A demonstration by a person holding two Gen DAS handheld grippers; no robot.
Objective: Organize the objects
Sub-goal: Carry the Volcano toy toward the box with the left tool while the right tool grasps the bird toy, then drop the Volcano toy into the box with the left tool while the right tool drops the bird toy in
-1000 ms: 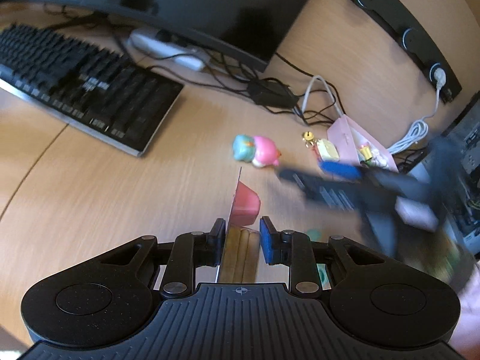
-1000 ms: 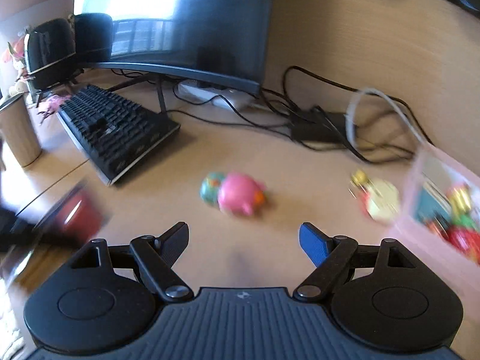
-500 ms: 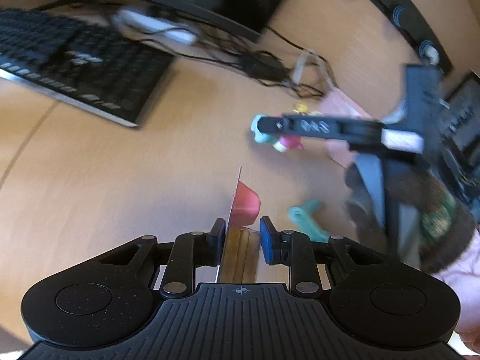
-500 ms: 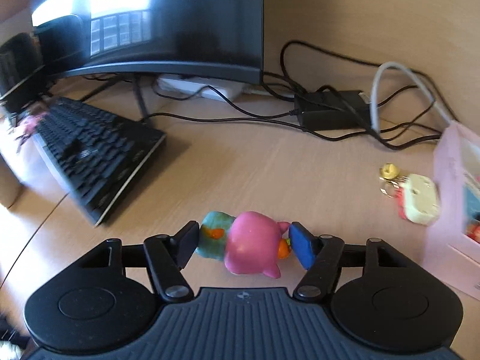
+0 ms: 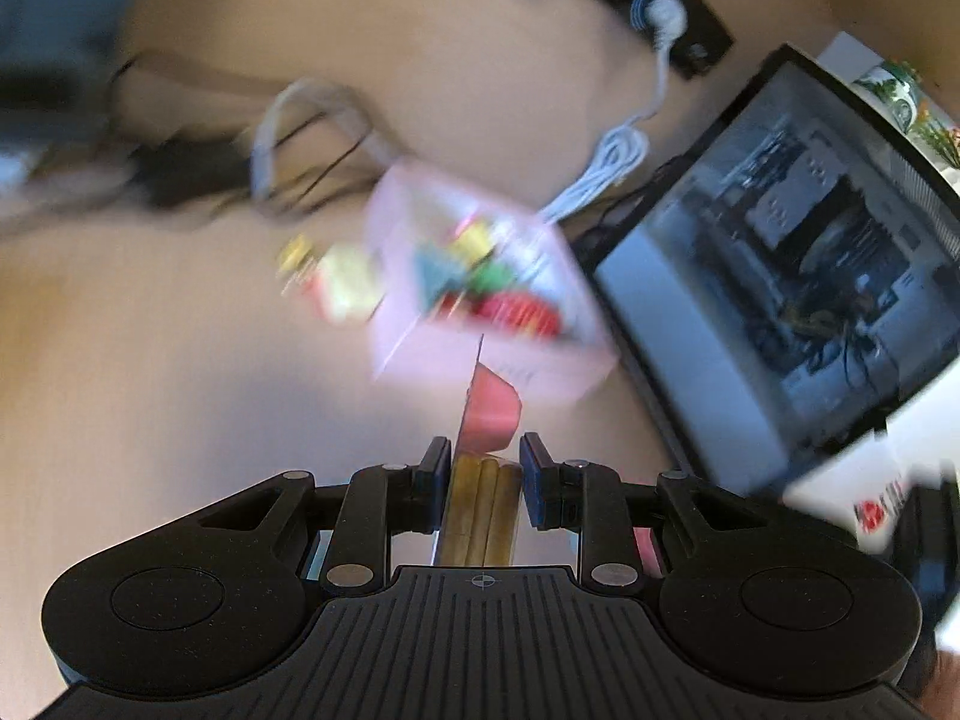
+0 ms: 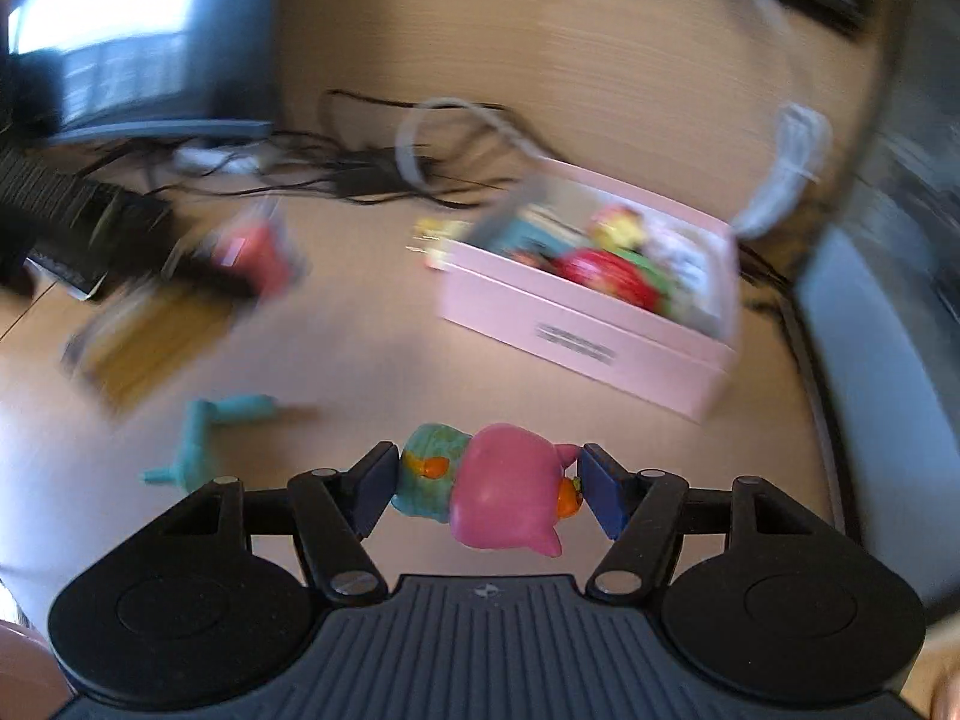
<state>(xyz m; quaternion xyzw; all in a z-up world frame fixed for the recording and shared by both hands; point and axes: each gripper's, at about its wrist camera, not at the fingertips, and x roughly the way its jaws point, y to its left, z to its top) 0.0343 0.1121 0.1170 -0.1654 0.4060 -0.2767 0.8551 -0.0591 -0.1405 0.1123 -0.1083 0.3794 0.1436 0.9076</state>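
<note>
Toy [image 6: 501, 492], pink and teal, clamped in right tool [image 6: 486, 492], above desk [image 6: 360, 360] short of pink box [image 6: 576, 336]. Packet [image 5: 483, 507] with red tip pinched in narrow left tool [image 5: 485, 480], box [image 5: 420, 330] just beyond.

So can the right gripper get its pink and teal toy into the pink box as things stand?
Probably yes. The right gripper is shut on the pink and teal toy; the pink box sits ahead, open-topped, with bare desk between. It is already fairly full, so space is the doubt.
</note>
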